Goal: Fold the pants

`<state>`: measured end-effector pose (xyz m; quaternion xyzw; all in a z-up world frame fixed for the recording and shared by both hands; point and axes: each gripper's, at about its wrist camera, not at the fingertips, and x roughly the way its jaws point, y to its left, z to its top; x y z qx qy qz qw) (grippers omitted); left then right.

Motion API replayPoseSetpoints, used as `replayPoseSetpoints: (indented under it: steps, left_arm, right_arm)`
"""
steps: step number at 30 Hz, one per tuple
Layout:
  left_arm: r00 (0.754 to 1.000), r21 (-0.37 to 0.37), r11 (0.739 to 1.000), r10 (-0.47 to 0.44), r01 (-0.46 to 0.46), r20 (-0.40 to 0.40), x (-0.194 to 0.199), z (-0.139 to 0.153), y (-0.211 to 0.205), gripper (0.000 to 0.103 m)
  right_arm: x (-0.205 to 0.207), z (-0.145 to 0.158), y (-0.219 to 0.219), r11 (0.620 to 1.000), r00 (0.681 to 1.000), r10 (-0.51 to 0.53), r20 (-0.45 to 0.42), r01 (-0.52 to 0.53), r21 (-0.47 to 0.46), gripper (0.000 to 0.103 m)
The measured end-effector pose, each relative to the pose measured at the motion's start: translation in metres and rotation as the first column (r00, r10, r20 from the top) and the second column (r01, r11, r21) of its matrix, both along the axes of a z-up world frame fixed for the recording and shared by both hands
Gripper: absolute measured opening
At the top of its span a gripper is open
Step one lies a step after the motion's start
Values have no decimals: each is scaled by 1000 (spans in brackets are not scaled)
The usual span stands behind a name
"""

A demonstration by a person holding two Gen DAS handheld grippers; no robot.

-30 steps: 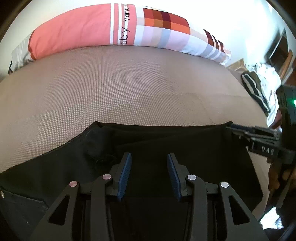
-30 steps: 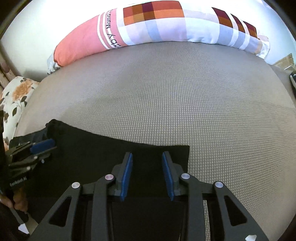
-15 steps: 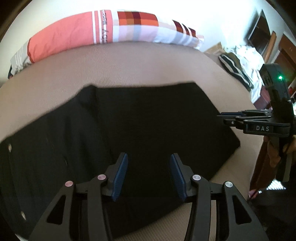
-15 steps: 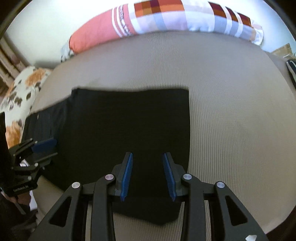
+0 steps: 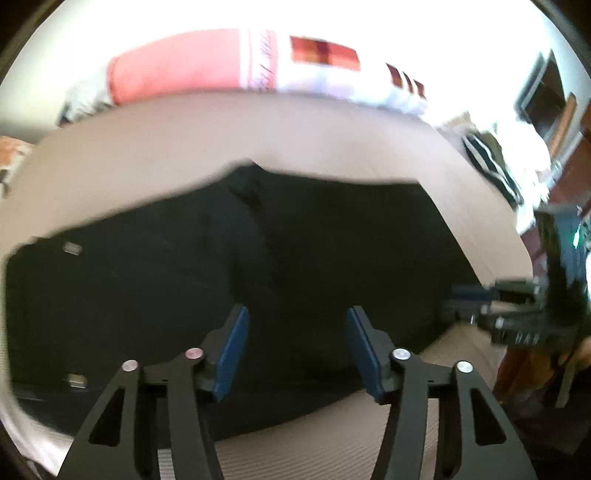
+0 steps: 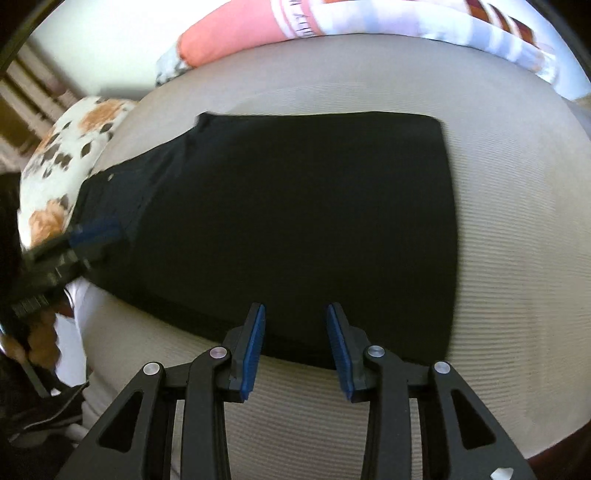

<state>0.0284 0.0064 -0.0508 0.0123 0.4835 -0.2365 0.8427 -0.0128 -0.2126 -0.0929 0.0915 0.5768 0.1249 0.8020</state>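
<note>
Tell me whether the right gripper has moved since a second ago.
Yes. The right gripper has pulled back from the pillow: the black pants it hovered over now lie almost wholly ahead of its open fingertips.

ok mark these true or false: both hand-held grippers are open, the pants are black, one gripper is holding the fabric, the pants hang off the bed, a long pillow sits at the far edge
1. Both hand-held grippers are open: true, left hand-held gripper and right hand-held gripper both show a gap.
2. The pants are black: true, black fabric pants.
3. One gripper holds the fabric: false, neither grips it.
4. The pants hang off the bed: false, they lie flat on the beige textured bed.
5. A long pillow lies at the far edge: true, pink and checked long pillow.
</note>
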Motion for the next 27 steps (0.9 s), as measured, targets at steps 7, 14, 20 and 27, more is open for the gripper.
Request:
replayPoseSetpoints:
  steps: [7, 14, 20, 27]
  left_arm:
    - [988, 21, 989, 145, -146, 52, 19, 40, 86, 63]
    - [963, -21, 965, 261, -263, -69, 40, 35, 177, 67]
    - [913, -110, 921, 343, -373, -220, 55, -4, 248, 67]
    - [901, -234, 905, 265, -355, -342, 68, -47, 277, 67]
  right_arm:
    - [6, 0, 46, 994, 995, 100, 0, -100, 38, 34]
    - [22, 10, 72, 985, 991, 137, 9, -137, 104, 36]
    - [39, 26, 68, 990, 996, 84, 26, -86, 111, 42]
    - [64, 39, 65, 993, 1000, 6, 14, -7, 120, 43]
